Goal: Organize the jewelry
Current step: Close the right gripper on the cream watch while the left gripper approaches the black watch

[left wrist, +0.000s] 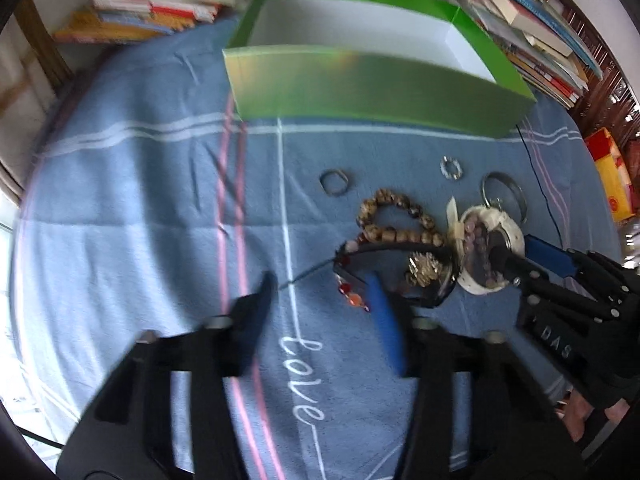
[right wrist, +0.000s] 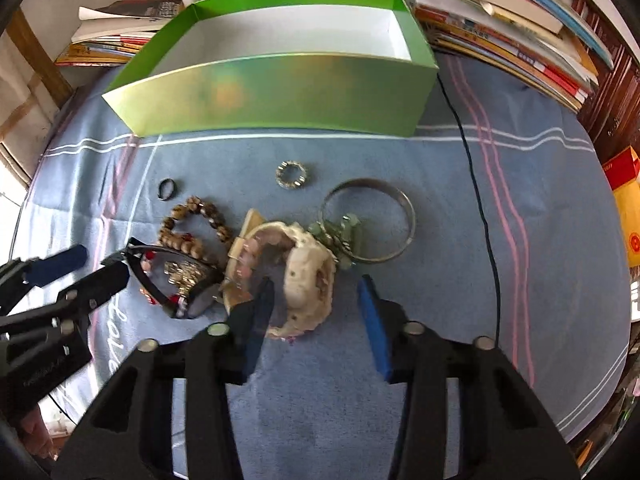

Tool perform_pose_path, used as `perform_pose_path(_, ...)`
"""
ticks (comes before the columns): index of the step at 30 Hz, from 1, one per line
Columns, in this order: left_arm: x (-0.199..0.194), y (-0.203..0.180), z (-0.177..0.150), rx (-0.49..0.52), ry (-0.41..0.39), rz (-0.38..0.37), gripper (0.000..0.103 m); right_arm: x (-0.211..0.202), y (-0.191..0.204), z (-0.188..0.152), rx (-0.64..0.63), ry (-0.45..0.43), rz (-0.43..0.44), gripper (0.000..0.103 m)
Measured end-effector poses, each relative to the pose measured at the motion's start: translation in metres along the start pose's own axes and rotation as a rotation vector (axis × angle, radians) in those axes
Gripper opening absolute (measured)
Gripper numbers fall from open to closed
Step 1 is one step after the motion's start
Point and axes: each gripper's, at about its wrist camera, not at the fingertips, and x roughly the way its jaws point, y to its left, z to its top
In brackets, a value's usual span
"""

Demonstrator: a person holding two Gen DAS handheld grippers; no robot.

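**Ana:** Blue cloth [right wrist: 520,208] with white and pink stripes covered the surface, and stacks of books [right wrist: 500,28] lined the back on both sides. Did you note the box?

**Ben:** Yes. A green box [right wrist: 280,92], open at the top with a white inside, stood at the far end of the cloth. I could see no jewelry in the part of it that showed. The pieces lay in a loose heap on the cloth in front of it.

**Ana:** Which pieces?

**Ben:** A small dark ring [right wrist: 167,189] and a beaded silver ring [right wrist: 293,175] lay apart, nearest the box. A wooden bead bracelet [right wrist: 192,224] touched a black band [left wrist: 400,250] that looped around a gold trinket [left wrist: 425,267] and red beads [left wrist: 352,296]. Beside those sat a chunky white bracelet [right wrist: 310,272] with pinkish beads inside it, and a thin silver bangle [right wrist: 372,220] lay against pale green stones [right wrist: 344,236].

**Ana:** And the grippers?

**Ben:** The left gripper [left wrist: 324,296] stood with its jaws wide apart, holding nothing; its right finger was low beside the red beads and the black band. The right gripper [right wrist: 316,292] was also spread wide, its fingers standing on either side of the white bracelet without closing on it.

**Ana:** Anything else?

**Ben:** A thin dark cable [right wrist: 486,220] ran across the cloth to the right of the bangle.
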Motion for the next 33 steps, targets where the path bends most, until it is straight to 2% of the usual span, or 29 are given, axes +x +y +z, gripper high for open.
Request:
perform_pose_path(2, 0.004, 0.005, 0.000, -0.015, 0.013, -0.004, 0.021, -0.002, -0.005, -0.003, 0.016, -0.004, 0.030, 0.019)
perform_pose_path(4, 0.004, 0.010, 0.001, -0.013, 0.006, 0.002, 0.012, -0.005, -0.006, -0.004, 0.013, -0.010, 0.017, 0.018)
perform_pose_path(7, 0.000, 0.017, 0.002, -0.036, -0.004, -0.002, 0.012, -0.009, -0.009, -0.004, 0.017, -0.016, 0.024, 0.018)
perform_pose_path(9, -0.002, 0.019, 0.004, -0.050, -0.012, -0.004, 0.017, -0.011, -0.009, -0.004, 0.019, -0.014, 0.022, 0.018)
perform_pose_path(11, -0.004, 0.016, 0.005, -0.054, -0.015, -0.014, 0.041, -0.011, -0.009, -0.004, 0.019, -0.012, 0.011, 0.028)
perform_pose_path(13, -0.006, 0.013, 0.005, -0.059, -0.017, -0.025, 0.052, -0.011, -0.008, -0.004, 0.018, -0.014, 0.008, 0.033)
perform_pose_path(16, -0.002, 0.001, 0.008, -0.022, -0.015, -0.036, 0.053, -0.009, -0.005, -0.005, 0.008, -0.014, -0.005, 0.033)
perform_pose_path(18, 0.004, -0.005, 0.008, 0.000, -0.001, -0.042, 0.049, -0.007, -0.003, -0.004, 0.007, -0.015, -0.013, 0.033)
perform_pose_path(20, 0.014, -0.008, 0.007, 0.010, 0.029, -0.061, 0.026, -0.006, -0.003, -0.004, 0.008, -0.015, -0.018, 0.033)
perform_pose_path(23, 0.018, -0.009, 0.008, 0.014, 0.037, -0.092, 0.011, -0.005, -0.002, -0.003, 0.003, -0.017, -0.017, 0.032)
perform_pose_path(24, 0.018, -0.008, 0.007, 0.016, 0.032, -0.098, 0.009, -0.005, -0.003, -0.004, 0.003, -0.019, -0.013, 0.030)
perform_pose_path(25, 0.015, -0.006, 0.008, 0.015, 0.026, -0.112, 0.004, -0.005, -0.003, -0.004, 0.005, -0.020, 0.008, 0.021)
perform_pose_path(28, 0.007, -0.003, 0.011, 0.016, -0.004, -0.110, 0.002, -0.007, 0.002, -0.002, -0.010, -0.031, 0.005, 0.018)
perform_pose_path(33, -0.012, 0.006, 0.013, 0.017, -0.050, -0.080, 0.002, -0.019, -0.001, 0.004, 0.007, -0.052, 0.020, 0.018)
